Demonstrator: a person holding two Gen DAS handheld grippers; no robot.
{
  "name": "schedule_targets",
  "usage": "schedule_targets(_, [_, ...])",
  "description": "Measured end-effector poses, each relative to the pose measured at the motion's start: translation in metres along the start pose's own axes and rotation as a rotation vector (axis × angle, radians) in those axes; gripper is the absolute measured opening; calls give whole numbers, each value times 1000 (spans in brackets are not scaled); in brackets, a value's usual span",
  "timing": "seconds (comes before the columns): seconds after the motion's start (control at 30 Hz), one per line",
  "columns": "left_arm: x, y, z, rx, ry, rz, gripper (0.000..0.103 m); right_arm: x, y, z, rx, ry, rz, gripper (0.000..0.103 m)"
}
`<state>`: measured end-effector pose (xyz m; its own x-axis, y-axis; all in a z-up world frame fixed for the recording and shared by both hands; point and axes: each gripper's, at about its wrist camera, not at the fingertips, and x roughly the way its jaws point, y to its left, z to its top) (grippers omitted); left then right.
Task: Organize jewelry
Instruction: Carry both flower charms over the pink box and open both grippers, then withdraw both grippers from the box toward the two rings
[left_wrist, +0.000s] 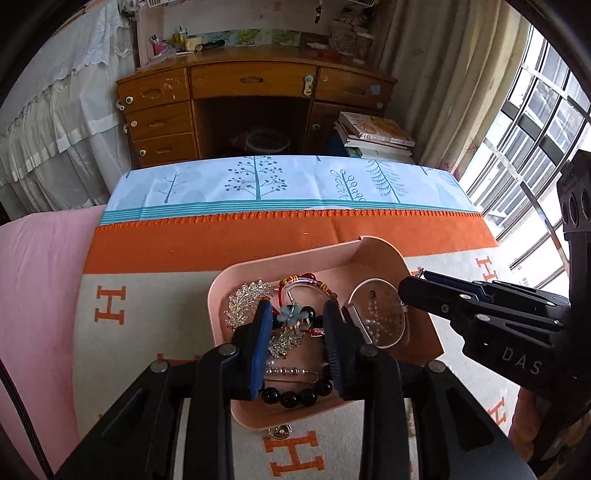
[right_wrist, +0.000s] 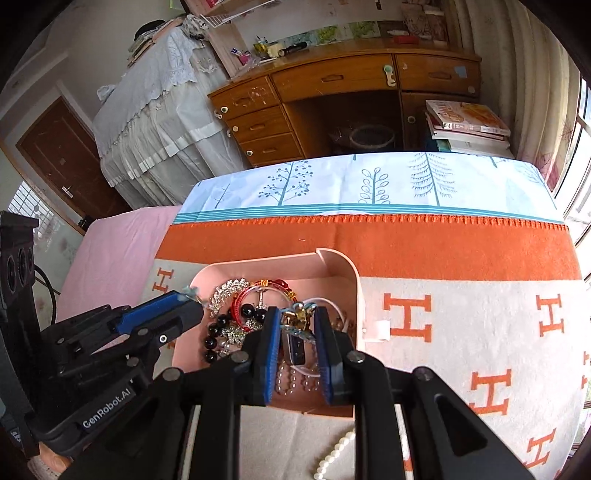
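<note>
A pink tray (left_wrist: 236, 280) sits on the orange-and-white blanket and holds a heap of jewelry. My left gripper (left_wrist: 295, 317) hangs over it with its jaws partly open around a blue flower clip (left_wrist: 293, 314); I cannot tell if they touch it. A silver leaf brooch (left_wrist: 245, 301), a red bead bracelet (left_wrist: 303, 280) and a black bead bracelet (left_wrist: 295, 397) lie around it. My right gripper (right_wrist: 295, 325) is partly open over a gold-and-silver piece (right_wrist: 295, 345) at the tray's right side (right_wrist: 352, 280). A clear round case (left_wrist: 384, 317) lies there.
A pearl string (right_wrist: 334, 454) lies on the blanket in front of the tray. A gold pendant (left_wrist: 279, 431) lies by the tray's near rim. A tree-print cloth (left_wrist: 288, 181) covers the far end. A wooden desk (left_wrist: 255, 99) and stacked books (left_wrist: 376, 136) stand beyond.
</note>
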<state>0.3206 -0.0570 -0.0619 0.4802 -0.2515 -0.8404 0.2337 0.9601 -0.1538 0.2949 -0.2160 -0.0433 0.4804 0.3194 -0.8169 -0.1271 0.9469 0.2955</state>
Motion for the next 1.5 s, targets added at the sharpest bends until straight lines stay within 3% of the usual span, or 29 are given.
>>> schedule_targets(0.1, [-2,-2,-2,10,-25,17,62,6,-6,3,25,12,17,24])
schedule_targets(0.57, [-53,-5,-7,22,-110,42,63,-30,9,-6,1,-58,41,25])
schedule_targets(0.7, [-76,-10,-13,39,-148,54,69,-48,18,-14,-10,-82,46,25])
schedule_targets(0.83, [-99,-15,-24,61,-185,61,70,-66,26,-28,-22,-99,57,25])
schedule_targets(1.2, [-134,-23,-73,146,-234,81,70,-102,42,-78,-66,-134,39,25])
schedule_targets(1.5, [-113,-17,-130,260,-176,63,70,-100,54,-131,-97,-125,3,25])
